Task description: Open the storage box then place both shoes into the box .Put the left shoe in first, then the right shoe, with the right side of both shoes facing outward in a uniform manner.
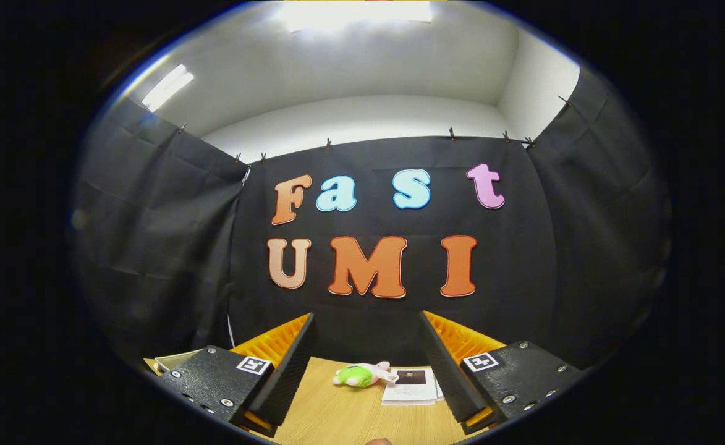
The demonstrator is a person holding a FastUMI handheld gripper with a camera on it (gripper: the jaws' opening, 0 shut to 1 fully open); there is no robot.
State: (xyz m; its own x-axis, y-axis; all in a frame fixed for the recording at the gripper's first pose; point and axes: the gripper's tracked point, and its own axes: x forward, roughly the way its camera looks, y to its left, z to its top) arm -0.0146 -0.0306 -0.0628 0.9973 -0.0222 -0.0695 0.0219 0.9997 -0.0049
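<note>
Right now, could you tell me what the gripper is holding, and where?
Nothing: the gripper is open, with only bare table between its fingers.

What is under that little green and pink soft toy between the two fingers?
The soft toy lies on a bare wooden table, beside a stack of printed papers. The open gripper is raised, its fingers wide apart, empty. Whatever sits directly beneath the toy is covered.
</note>
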